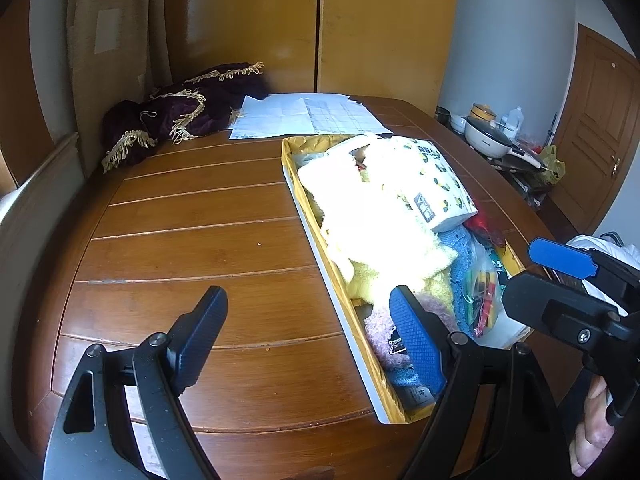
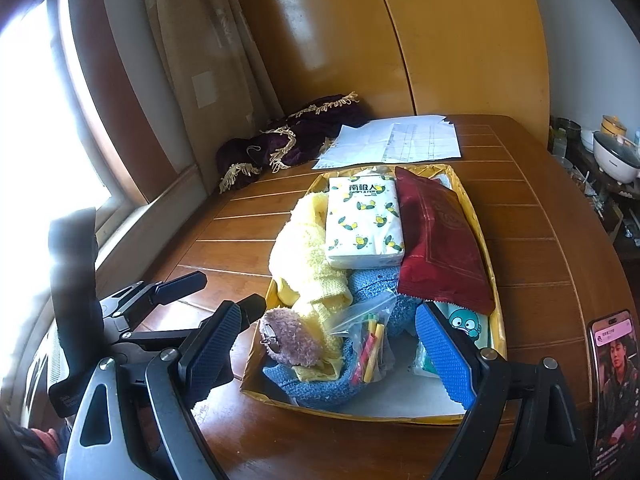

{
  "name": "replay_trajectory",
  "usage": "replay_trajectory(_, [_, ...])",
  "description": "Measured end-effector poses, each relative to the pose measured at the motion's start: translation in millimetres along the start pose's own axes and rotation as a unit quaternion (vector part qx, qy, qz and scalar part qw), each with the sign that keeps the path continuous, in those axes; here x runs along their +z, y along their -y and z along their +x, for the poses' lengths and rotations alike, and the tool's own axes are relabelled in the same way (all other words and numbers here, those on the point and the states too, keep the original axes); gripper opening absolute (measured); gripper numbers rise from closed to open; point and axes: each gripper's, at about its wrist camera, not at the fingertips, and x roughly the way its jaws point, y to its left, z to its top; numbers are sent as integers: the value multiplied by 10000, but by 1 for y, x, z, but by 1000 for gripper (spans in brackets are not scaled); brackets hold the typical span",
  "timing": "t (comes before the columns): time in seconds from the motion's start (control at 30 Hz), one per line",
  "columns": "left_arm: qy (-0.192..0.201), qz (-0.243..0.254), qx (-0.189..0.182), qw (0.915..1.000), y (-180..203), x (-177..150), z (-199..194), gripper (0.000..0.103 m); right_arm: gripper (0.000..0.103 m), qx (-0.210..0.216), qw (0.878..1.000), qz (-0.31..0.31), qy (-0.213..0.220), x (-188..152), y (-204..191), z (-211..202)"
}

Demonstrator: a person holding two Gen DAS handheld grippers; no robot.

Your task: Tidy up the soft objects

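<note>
A shallow yellow-lined box on the wooden table holds a fluffy yellow towel, a blue towel, a lilac fuzzy ball, a zip bag of coloured pegs, a lemon-print tissue pack and a dark red pouch. My right gripper is open, low over the box's near end, astride the fuzzy ball and zip bag. My left gripper is open with nothing in it; one finger is over bare table, the other over the box's near corner by the fuzzy ball.
A purple fringed cloth and loose papers lie at the table's far end, before a wardrobe. A phone stands at the table's right edge. Cookware crowds a side stand. A bright window is on the left.
</note>
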Motion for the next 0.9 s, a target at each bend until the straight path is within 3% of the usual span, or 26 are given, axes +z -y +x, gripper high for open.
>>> replay_trajectory(0.9, [-34, 41, 38, 10000, 2, 0, 1, 83, 91, 38, 10000, 9, 64, 1, -1, -4])
